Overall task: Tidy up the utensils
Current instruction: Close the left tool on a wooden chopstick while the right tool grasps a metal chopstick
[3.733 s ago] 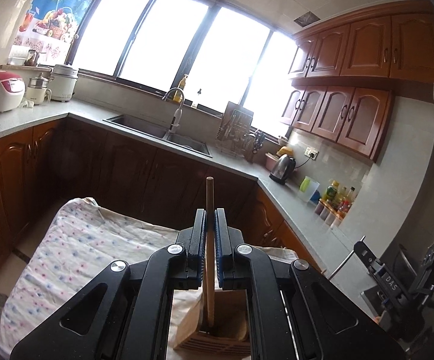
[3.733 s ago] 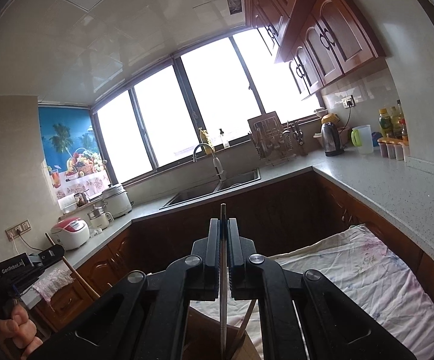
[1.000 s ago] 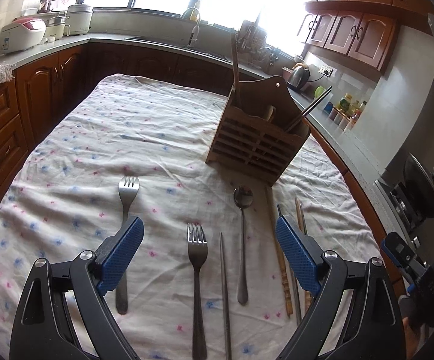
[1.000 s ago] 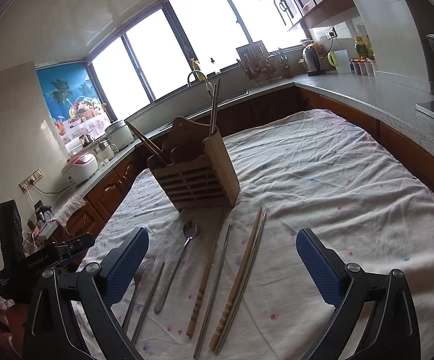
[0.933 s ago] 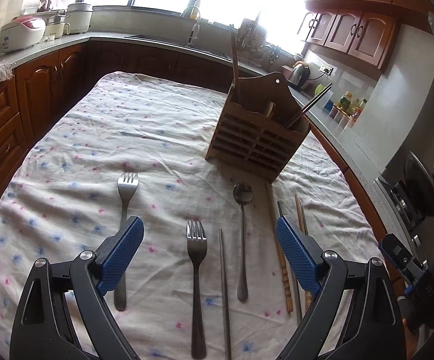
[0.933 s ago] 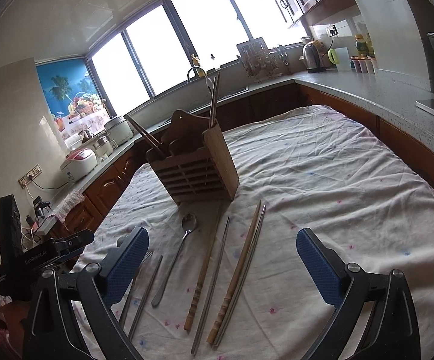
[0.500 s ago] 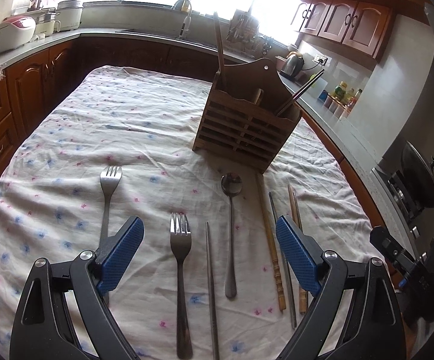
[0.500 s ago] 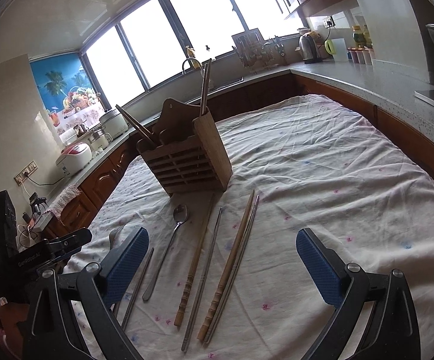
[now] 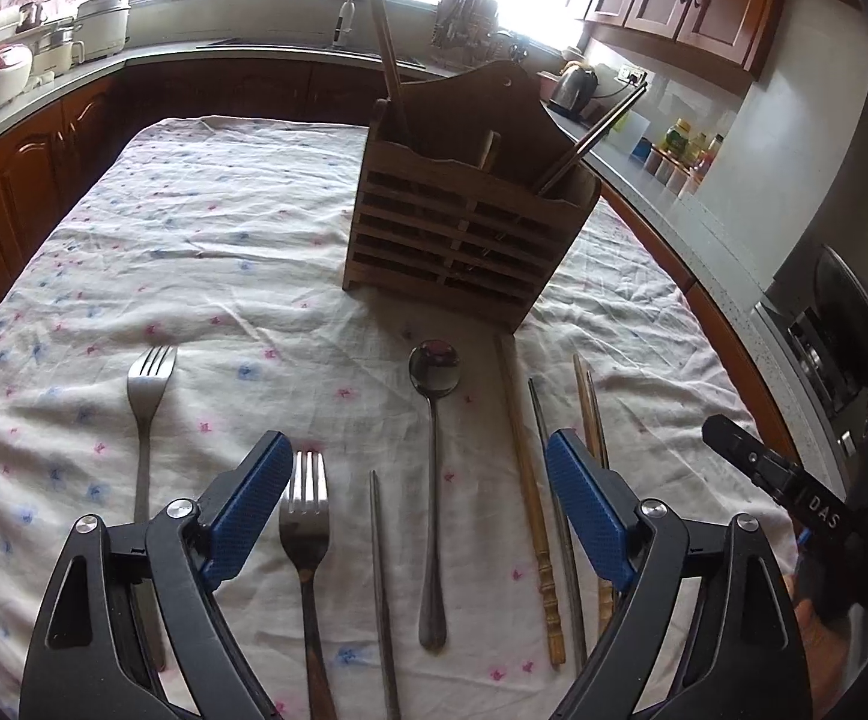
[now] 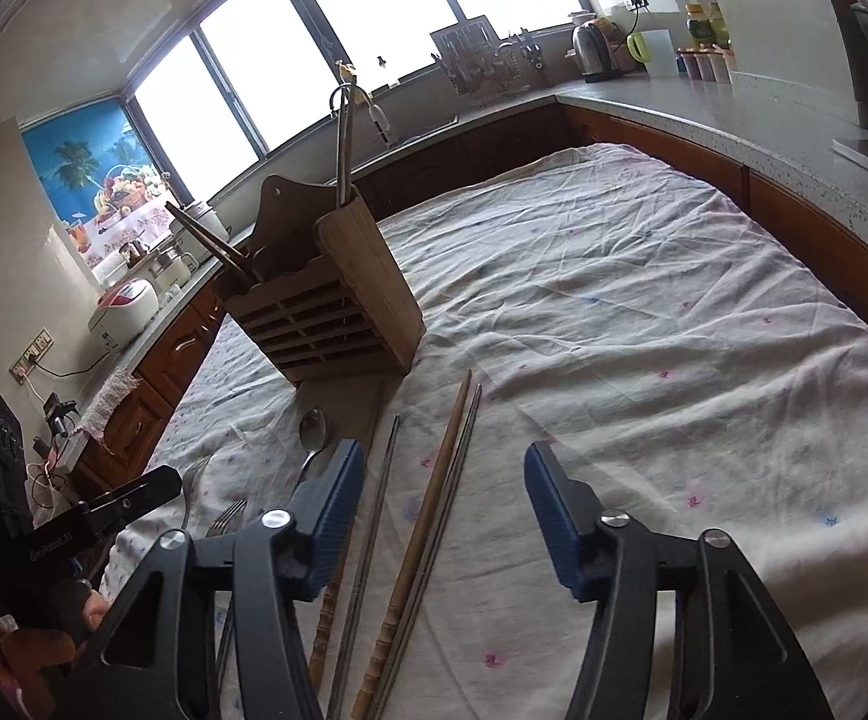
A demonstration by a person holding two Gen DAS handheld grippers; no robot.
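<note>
Lying flat near the table's (image 10: 704,276) front edge, thin, stiff, slippery chopsticks (image 10: 428,516) were straddled mid-length by the closing, unclamped right gripper (image 10: 443,516); the left gripper (image 9: 419,501) was held apart, narrowing.

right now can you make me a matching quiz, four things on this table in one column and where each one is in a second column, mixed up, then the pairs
Things
1. spoon
2. wooden holder
3. fork
4. dark chopstick

Places
A. standing in the holder's left compartment
B. lying farthest left on the cloth
C. lying just in front of the holder
D. upright on the cloth, behind the row of utensils

Pairs: 1-C, 2-D, 3-B, 4-A
</note>
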